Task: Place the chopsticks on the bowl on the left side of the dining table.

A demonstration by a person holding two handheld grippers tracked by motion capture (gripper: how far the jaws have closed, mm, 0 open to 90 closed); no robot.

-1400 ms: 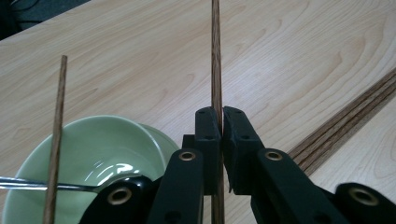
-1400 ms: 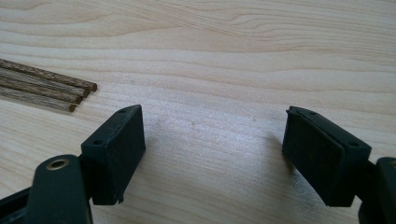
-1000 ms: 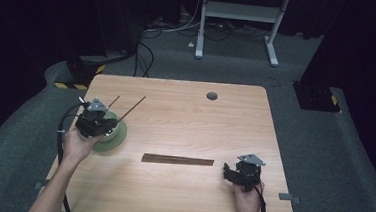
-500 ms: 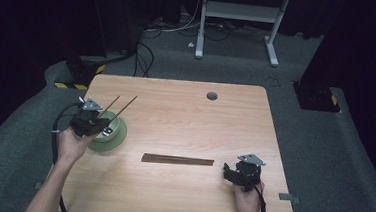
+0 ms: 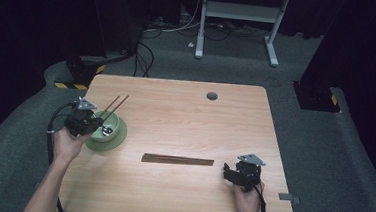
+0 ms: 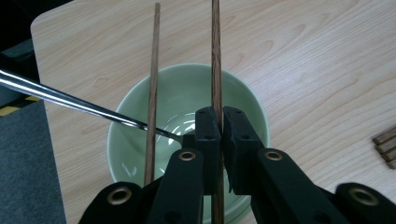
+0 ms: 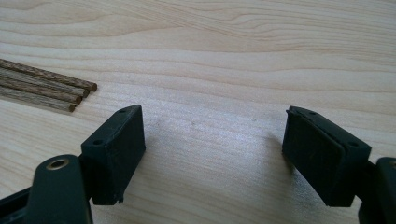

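A pale green bowl (image 5: 109, 126) (image 6: 187, 102) stands on a green saucer (image 5: 116, 142) at the table's left side. A metal spoon (image 6: 70, 100) leans in it. My left gripper (image 5: 94, 124) (image 6: 222, 119) hovers over the bowl's near rim, shut on a wooden chopstick (image 6: 215, 56) that points away from me. A second chopstick (image 6: 152, 84) runs alongside it past the left jaw; how it is held is hidden. My right gripper (image 5: 231, 173) (image 7: 212, 140) rests low at the front right, open, nothing between its jaws. A bundle of chopsticks (image 5: 177, 160) (image 7: 42, 88) lies to its left.
The wooden table (image 5: 185, 116) has a round cable hole (image 5: 212, 95) near its far edge. The left gripper's cable (image 5: 51, 126) hangs off the left edge. Beyond the table are dark carpet, cables and a white frame (image 5: 237, 12).
My left gripper has slid left and slightly down with the chopsticks, uncovering more of the bowl. The right gripper has stayed put.
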